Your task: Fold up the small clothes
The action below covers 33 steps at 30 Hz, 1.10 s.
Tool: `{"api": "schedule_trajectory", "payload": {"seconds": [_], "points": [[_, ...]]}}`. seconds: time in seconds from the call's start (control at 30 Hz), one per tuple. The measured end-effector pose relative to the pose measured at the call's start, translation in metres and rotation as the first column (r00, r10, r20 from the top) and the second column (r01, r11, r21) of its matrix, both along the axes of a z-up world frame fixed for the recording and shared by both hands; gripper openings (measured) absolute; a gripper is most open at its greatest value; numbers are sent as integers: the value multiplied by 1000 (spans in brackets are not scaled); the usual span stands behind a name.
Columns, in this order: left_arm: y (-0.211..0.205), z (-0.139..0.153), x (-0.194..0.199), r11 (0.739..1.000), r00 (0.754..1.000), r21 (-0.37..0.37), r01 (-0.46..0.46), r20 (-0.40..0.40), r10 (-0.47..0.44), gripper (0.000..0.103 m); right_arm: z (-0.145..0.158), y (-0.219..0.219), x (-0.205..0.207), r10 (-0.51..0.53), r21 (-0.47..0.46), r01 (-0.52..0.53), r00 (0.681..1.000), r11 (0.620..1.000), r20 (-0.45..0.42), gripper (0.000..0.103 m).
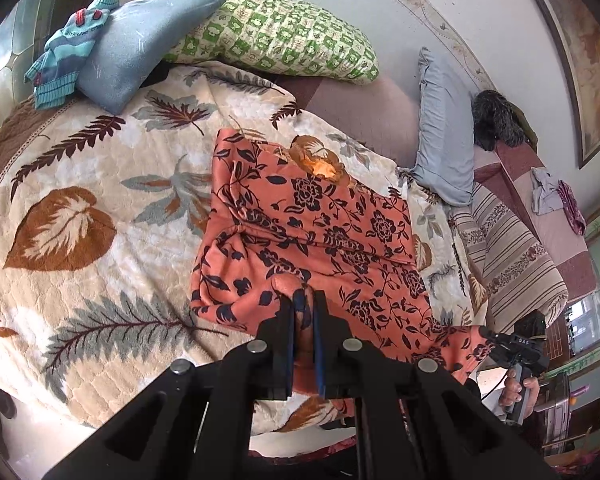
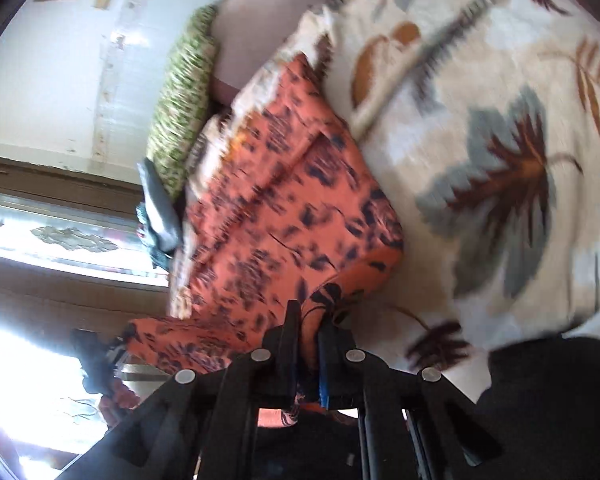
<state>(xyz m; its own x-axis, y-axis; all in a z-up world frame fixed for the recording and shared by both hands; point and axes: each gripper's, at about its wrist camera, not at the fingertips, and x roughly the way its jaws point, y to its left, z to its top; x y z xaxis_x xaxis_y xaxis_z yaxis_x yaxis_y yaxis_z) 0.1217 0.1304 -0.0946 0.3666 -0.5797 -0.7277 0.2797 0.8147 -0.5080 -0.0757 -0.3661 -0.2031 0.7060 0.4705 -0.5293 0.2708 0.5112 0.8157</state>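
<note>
Orange flowered cloth (image 1: pixel 320 232) lies on leafy blanket (image 1: pixel 72 184) on bed, near edge lifted.

Left gripper (image 1: pixel 305 304) clenched tight on near hem. Right gripper (image 2: pixel 310 320) also pinched onto same cloth, other corner; that picture blurry.

Step, I think: fold near edge over far edge.

To do well:
- keep both 2 grips firm
- lift both corners same height
- keep hem stretched flat between hands
- line edges up, then let go
- watch for bunched-up middle crease

Open blanket (image 1: pixel 80 184) left of garment (image 1: pixel 320 232), pillows (image 1: pixel 140 48) crowding far edge
</note>
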Motion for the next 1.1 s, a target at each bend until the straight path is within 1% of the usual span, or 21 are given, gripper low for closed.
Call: {"api": "schedule_trajectory", "payload": {"seconds": [0.1, 0.17, 0.23, 0.3, 0.37, 0.5, 0.6, 0.63, 0.67, 0.7, 0.73, 0.8, 0.87, 0.9, 0.93, 0.97, 1.0, 1.03, 1.07, 1.1], "points": [[3, 9, 31, 999, 999, -19, -34, 6, 34, 8, 37, -16, 34, -37, 5, 36, 993, 999, 113, 8], [4, 14, 55, 998, 998, -34, -57, 11, 57, 8, 55, -23, 62, -72, -7, 75, 983, 997, 168, 8], [3, 18, 81, 996, 997, -49, -72, 22, 73, 8, 60, -33, 95, -111, 31, 107, 975, 994, 195, 8], [0, 16, 112, 994, 996, -65, -87, 11, 88, 8, 59, -44, 128, -145, 34, 141, 968, 989, 204, 8], [-6, 5, 147, 992, 994, -57, -113, -21, 112, 8, 50, -58, 161, -182, 45, 176, 966, 983, 186, 8], [-23, -33, 222, 990, 985, -6, -144, -92, 143, 8, 10, -85, 229, -255, 102, 243, 959, 965, 121, 8], [-34, -71, 266, 984, 972, 55, -167, -155, 174, 9, -26, -98, 280, -262, 130, 259, 965, 957, 9, 8], [-36, -82, 277, 982, 968, 74, -175, -167, 186, 16, -41, -100, 295, -267, 141, 270, 963, 953, -40, 12], [-38, -92, 285, 977, 964, 95, -191, -171, 205, 22, -55, -102, 306, -267, 147, 280, 959, 949, -97, 12], [-36, -100, 291, 970, 958, 112, -214, -172, 231, 41, -68, -103, 315, -266, 155, 288, 953, 945, -146, 13], [-34, -106, 294, 965, 952, 112, -239, -167, 255, 52, -78, -106, 319, -273, 165, 300, 948, 939, -165, 13], [-24, -109, 293, 957, 947, 69, -282, -141, 289, 52, -94, -114, 321, -293, 209, 326, 940, 922, -176, 14], [-7, -101, 281, 940, 936, -6, -342, -93, 340, 53, -107, -124, 315, -304, 294, 338, 940, 894, -157, 14], [1, -94, 271, 927, 927, -44, -373, -58, 370, 57, -111, -127, 308, -321, 322, 348, 937, 880, -135, 14], [6, -87, 259, 917, 920, -70, -392, -28, 391, 67, -110, -131, 298, -359, 316, 377, 926, 871, -114, 14], [9, -82, 246, 911, 914, -76, -406, -12, 406, 69, -107, -136, 285, -408, 291, 417, 908, 861, -95, 17], [8, -77, 233, 907, 909, -76, -415, -8, 416, 70, -105, -142, 273, -448, 292, 448, 891, 845, -69, 28], [6, -74, 220, 905, 908, -85, -417, -6, 418, 70, -105, -146, 260, -488, 322, 474, 872, 820, -43, 55], [0, -72, 205, 908, 911, -85, -411, 2, 413, 70, -104, -147, 245, -539, 347, 511, 842, 786, -21, 80], [-9, -72, 193, 914, 916, -68, -400, 11, 402, 70, -98, -145, 233, -572, 331, 541, 820, 773, -5, 82]]}}
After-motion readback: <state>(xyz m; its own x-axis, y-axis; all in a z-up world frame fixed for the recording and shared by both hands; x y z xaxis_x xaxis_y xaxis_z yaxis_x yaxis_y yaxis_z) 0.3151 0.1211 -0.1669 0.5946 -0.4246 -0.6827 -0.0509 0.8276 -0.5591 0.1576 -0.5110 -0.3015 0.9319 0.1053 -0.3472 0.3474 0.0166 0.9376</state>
